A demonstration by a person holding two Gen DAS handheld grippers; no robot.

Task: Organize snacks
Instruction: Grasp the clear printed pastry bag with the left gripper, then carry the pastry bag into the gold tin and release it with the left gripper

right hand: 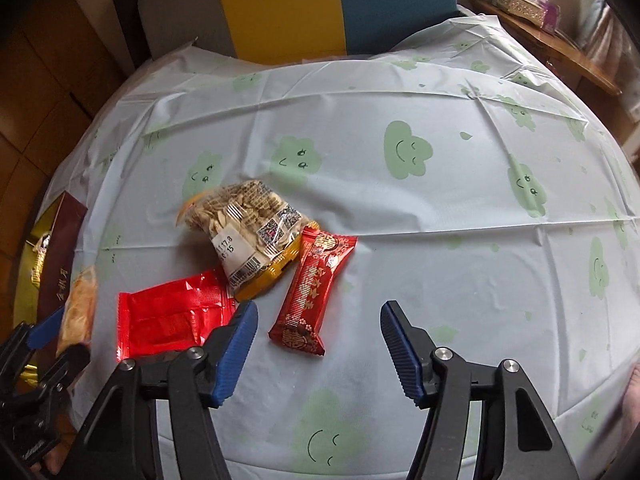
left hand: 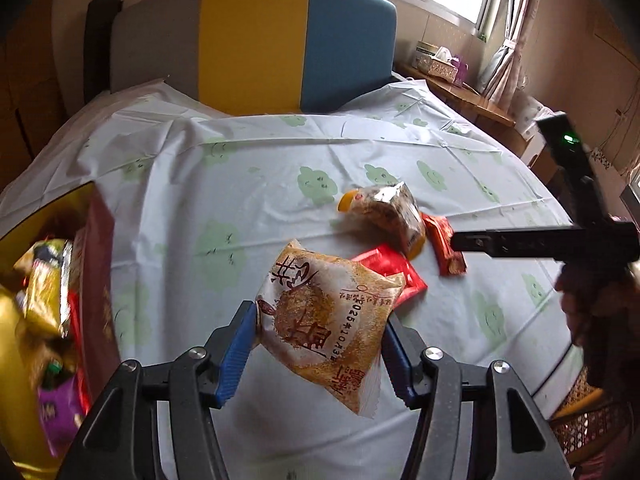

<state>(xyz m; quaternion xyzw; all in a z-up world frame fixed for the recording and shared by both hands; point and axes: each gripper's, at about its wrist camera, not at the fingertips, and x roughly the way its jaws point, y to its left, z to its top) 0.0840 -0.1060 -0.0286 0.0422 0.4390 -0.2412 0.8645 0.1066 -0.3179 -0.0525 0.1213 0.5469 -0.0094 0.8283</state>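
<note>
My left gripper (left hand: 320, 316) is shut on a tan pastry packet (left hand: 328, 292) and holds it tilted above the cloth; the right wrist view shows the same packet (right hand: 78, 308) at the far left. A maroon box with a gold inside (left hand: 98, 280) stands left of it, with several snack packs in it. My right gripper (right hand: 320, 306) is open and hangs over the near end of a long red bar (right hand: 314, 288), its pads apart from the wrapper. Left of the bar lie a clear bag of nuts with a yellow edge (right hand: 248, 232) and a flat red packet (right hand: 172, 320).
A pale cloth with green cloud faces (right hand: 440, 220) covers the table. Behind it stands a grey, yellow and blue padded back (left hand: 256, 40). A wooden shelf with a tissue box (left hand: 436, 66) runs at the back right, and a wicker seat (left hand: 588, 420) is at the lower right.
</note>
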